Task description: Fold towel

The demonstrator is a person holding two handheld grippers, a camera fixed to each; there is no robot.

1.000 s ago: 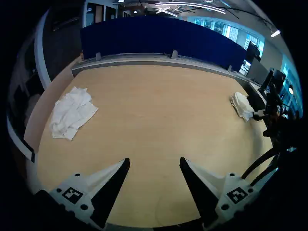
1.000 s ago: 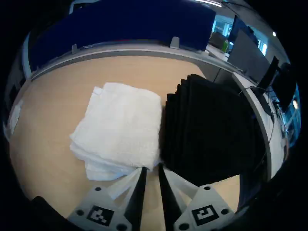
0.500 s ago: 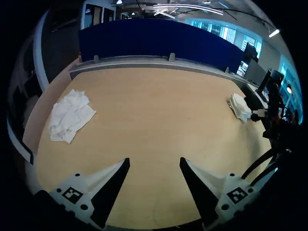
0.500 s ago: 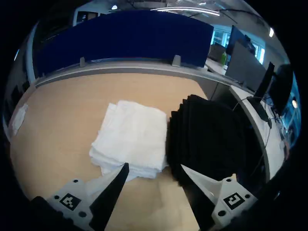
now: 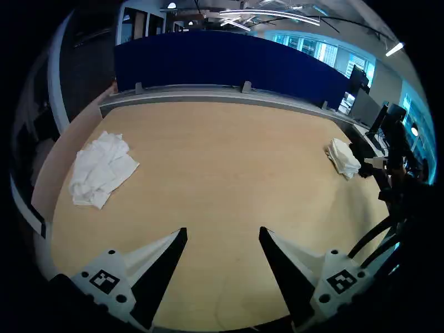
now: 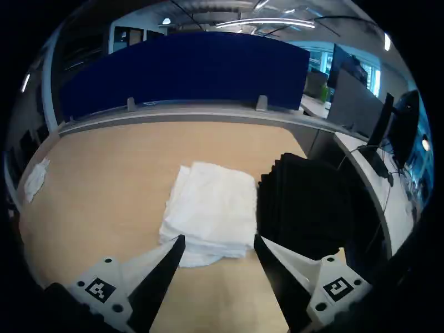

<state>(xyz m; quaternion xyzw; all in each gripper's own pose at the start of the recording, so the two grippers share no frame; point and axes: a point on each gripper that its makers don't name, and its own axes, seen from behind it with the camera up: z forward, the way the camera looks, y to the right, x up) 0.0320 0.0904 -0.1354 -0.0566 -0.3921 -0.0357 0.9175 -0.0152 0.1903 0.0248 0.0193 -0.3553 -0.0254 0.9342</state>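
Note:
A folded white towel [image 6: 213,211] lies flat on the wooden table, just beyond my right gripper [image 6: 218,245], which is open with nothing between its fingers. The same folded towel [image 5: 343,158] appears far right in the left gripper view, with the other gripper [image 5: 373,165] beside it. A crumpled white towel [image 5: 101,168] lies at the table's left side, and shows small at far left [image 6: 35,178] in the right gripper view. My left gripper [image 5: 222,236] hangs open over bare table, well short of both towels.
A stack of black cloths [image 6: 308,205] lies right next to the folded towel. A blue partition [image 5: 227,61] with a grey rail runs along the table's far edge. Monitors [image 6: 388,119] and cables stand on the desk to the right.
My right gripper opened, let go of the folded towel and drew back from it. The left gripper barely moved.

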